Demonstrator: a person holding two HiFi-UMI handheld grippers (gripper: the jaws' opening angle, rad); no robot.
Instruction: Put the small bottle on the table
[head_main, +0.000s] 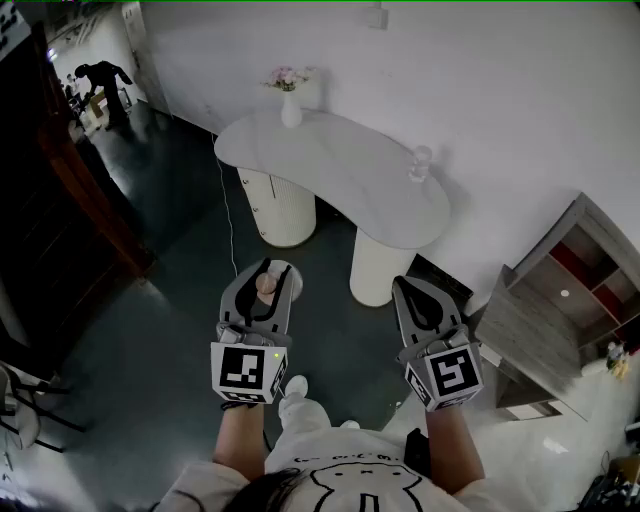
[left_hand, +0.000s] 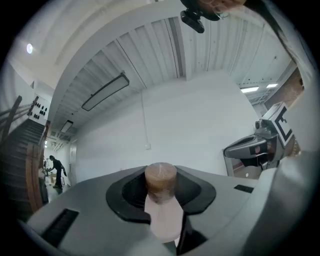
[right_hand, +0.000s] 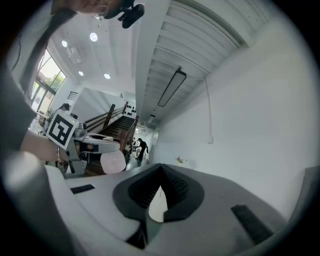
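Note:
The small bottle (head_main: 266, 285) is pale with a brown cork-like cap, and my left gripper (head_main: 265, 280) is shut on it, held in the air over the dark floor. In the left gripper view the bottle (left_hand: 162, 205) stands upright between the jaws, cap up, with my left gripper (left_hand: 161, 186) closed round its neck. My right gripper (head_main: 415, 287) hangs beside it, shut and holding nothing; in its own view my right gripper (right_hand: 160, 189) shows only a thin slit between the pads. The white kidney-shaped table (head_main: 340, 175) lies ahead, beyond both grippers.
On the table stand a white vase with pink flowers (head_main: 290, 98) at its far left end and a small clear glass item (head_main: 420, 163) at its right. A grey shelf unit (head_main: 560, 310) stands at the right. A person (head_main: 103, 82) bends over far back left.

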